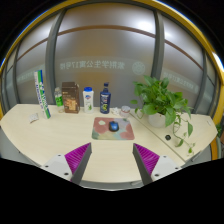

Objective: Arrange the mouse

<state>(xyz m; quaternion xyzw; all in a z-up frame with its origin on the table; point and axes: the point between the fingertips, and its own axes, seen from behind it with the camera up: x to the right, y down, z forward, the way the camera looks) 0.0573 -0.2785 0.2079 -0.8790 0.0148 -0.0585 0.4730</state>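
A dark mouse sits on a colourful mouse mat on the pale table, beyond my fingers and midway between their lines. My gripper is open and empty, held back above the table's near part. Its pink pads show at either side with only bare tabletop between them.
A green and white tube, a brown box, a white bottle and a blue bottle stand along the back. A potted plant stands at the right. A glass wall is behind.
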